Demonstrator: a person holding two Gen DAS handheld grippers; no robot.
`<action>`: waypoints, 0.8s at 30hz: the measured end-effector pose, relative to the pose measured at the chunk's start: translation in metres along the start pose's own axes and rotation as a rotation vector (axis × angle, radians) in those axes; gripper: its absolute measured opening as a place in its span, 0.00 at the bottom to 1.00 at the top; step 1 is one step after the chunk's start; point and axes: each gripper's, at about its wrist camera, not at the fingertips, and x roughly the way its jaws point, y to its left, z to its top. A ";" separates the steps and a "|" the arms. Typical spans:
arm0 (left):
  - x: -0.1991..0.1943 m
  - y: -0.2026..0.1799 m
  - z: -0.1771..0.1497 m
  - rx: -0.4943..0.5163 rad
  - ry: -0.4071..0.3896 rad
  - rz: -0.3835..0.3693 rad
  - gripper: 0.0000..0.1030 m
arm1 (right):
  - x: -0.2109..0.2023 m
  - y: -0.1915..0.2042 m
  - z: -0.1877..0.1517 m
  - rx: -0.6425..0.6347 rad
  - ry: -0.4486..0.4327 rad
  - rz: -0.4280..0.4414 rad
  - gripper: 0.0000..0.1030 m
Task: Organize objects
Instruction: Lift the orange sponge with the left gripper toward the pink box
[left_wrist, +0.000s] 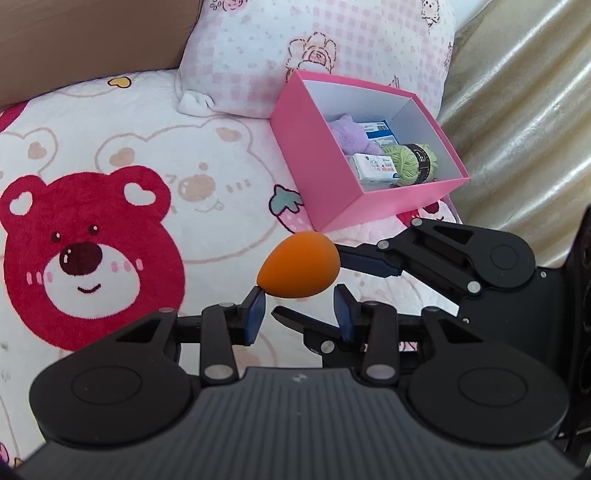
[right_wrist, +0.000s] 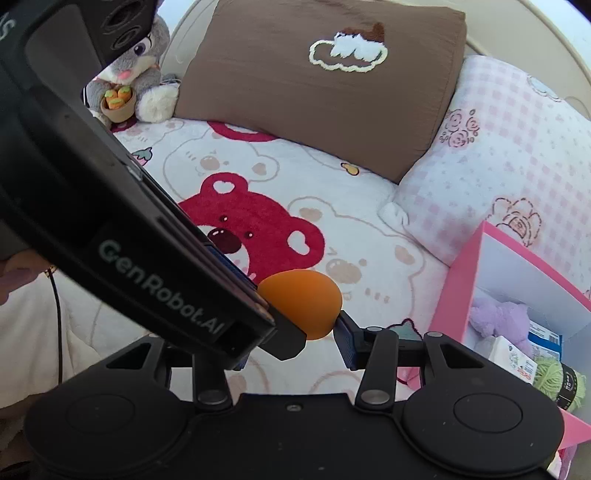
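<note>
Your 2 grippers meet at the orange sponge egg (left_wrist: 299, 265), held above the bear blanket (left_wrist: 110, 206), near the pink box (left_wrist: 325, 177). Left gripper (left_wrist: 300, 308) pinches it underneath; right gripper (right_wrist: 295, 332) touches it, grip uncertain.

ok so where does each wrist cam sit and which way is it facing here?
Left wrist: on the left gripper, angled down across the bed toward the pink box and checked pillow; its own fingers show below, the right gripper reaches in from the right.
Right wrist: on the right gripper, angled down toward the brown pillow and plush rabbit; its own fingers show below, the left gripper's body crosses the left side.
Shared: orange sponge at both grippers' fingertips, pink box, red bear print.
</note>
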 end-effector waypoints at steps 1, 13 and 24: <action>0.000 -0.003 0.001 -0.001 0.004 0.003 0.37 | -0.003 -0.001 -0.001 -0.005 -0.007 -0.001 0.50; -0.004 -0.049 0.016 0.106 0.019 -0.003 0.37 | -0.037 -0.022 -0.008 0.016 -0.043 -0.063 0.50; 0.001 -0.096 0.037 0.191 0.022 0.007 0.38 | -0.066 -0.056 -0.015 0.073 -0.074 -0.085 0.50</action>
